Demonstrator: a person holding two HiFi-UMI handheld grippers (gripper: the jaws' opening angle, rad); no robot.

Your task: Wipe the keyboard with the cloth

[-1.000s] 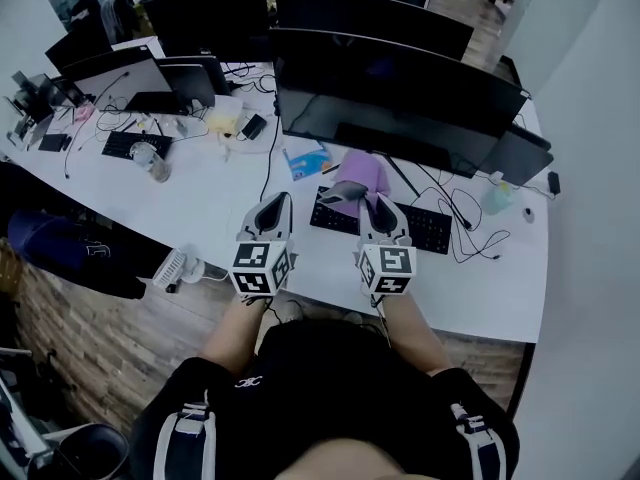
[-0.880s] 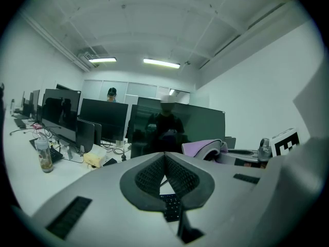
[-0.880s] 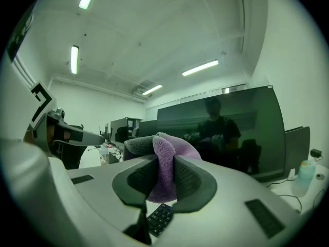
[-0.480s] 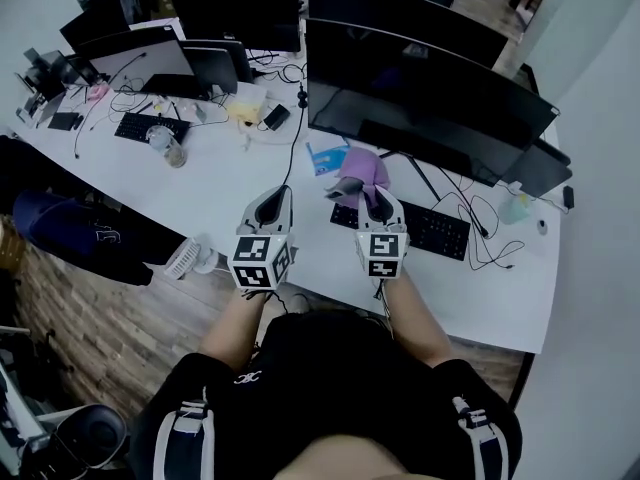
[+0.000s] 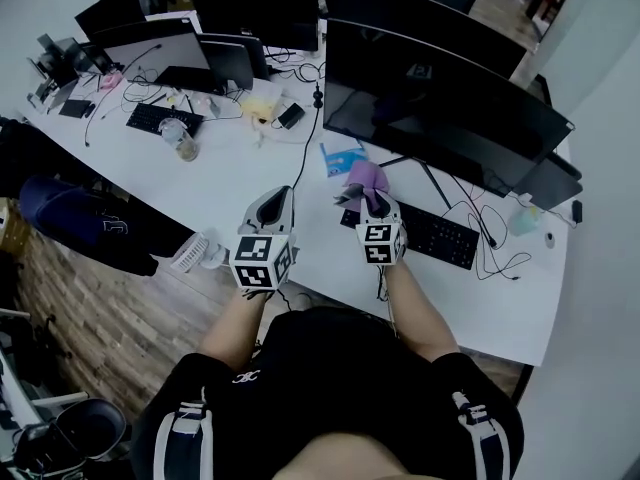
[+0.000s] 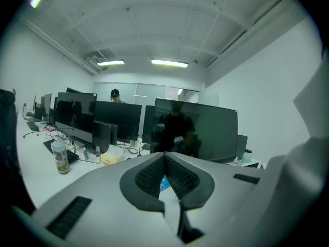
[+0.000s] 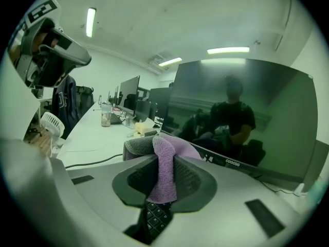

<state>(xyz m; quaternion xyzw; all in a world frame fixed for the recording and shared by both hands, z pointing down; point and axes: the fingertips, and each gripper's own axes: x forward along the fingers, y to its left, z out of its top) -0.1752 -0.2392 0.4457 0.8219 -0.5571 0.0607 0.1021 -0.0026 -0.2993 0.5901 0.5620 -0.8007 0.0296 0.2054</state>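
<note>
A black keyboard (image 5: 432,234) lies on the white desk (image 5: 230,188) in front of a wide dark monitor (image 5: 440,108). My right gripper (image 5: 372,206) hangs over the keyboard's left end, shut on a purple and grey cloth (image 5: 362,180). In the right gripper view the cloth (image 7: 165,170) is pinched between the jaws, with keyboard keys (image 7: 156,216) below. My left gripper (image 5: 276,208) is held above the desk to the left of the keyboard, jaws shut with nothing in them (image 6: 165,161).
A blue packet (image 5: 343,158) lies by the monitor stand. A cable (image 5: 300,148) runs across the desk. A bottle (image 5: 184,140), a second keyboard (image 5: 158,118) and more monitors (image 5: 255,3) stand at the far left. A small fan (image 5: 190,252) sits at the near edge.
The right gripper has lifted slightly with the cloth over the keyboard's left end. The head view has shifted; the left gripper stays roughly where it was.
</note>
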